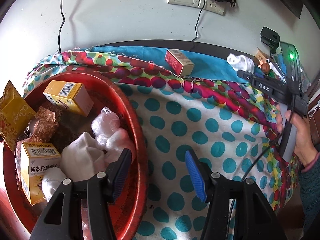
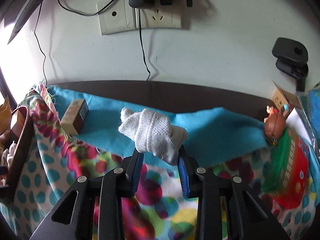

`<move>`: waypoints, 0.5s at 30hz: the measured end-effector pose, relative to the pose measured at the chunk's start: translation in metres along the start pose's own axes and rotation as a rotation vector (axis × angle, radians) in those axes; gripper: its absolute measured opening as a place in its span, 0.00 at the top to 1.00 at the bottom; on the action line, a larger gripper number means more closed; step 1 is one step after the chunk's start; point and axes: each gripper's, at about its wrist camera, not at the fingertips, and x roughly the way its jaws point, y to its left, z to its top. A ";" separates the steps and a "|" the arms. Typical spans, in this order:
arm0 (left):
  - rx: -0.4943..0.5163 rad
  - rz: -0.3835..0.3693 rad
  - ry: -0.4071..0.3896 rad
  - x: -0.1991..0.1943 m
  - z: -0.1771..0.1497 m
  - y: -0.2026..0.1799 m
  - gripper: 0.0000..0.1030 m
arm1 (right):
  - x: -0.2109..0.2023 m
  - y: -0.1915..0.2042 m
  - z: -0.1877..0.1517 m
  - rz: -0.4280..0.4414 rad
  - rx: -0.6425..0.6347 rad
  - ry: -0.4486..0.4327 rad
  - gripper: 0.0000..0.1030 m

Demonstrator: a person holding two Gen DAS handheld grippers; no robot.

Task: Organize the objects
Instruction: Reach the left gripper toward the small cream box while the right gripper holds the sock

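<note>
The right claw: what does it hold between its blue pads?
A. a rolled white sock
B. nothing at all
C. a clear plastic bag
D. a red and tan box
A: in the right wrist view the right claw has its blue pads pressed on a rolled white sock, lifted above the blue cloth.

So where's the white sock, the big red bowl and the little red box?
white sock (image 2: 153, 133): right wrist view, its knitted middle.
red bowl (image 1: 128, 108): left wrist view, its right rim.
red box (image 1: 175, 61): left wrist view, its red side.
</note>
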 end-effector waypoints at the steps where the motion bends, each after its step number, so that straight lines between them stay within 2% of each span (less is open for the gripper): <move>1: 0.004 -0.003 -0.004 0.000 0.000 -0.001 0.44 | 0.002 -0.004 0.002 -0.001 0.009 0.009 0.70; 4: 0.005 0.001 -0.010 0.000 0.000 -0.006 0.43 | 0.003 -0.012 0.001 -0.006 0.047 0.000 0.70; 7: 0.001 0.016 -0.017 0.003 0.007 -0.012 0.36 | 0.013 -0.013 0.003 -0.016 0.049 0.050 0.70; 15: 0.020 0.033 -0.091 0.010 0.065 -0.044 0.34 | 0.017 -0.015 0.001 -0.009 0.037 0.061 0.70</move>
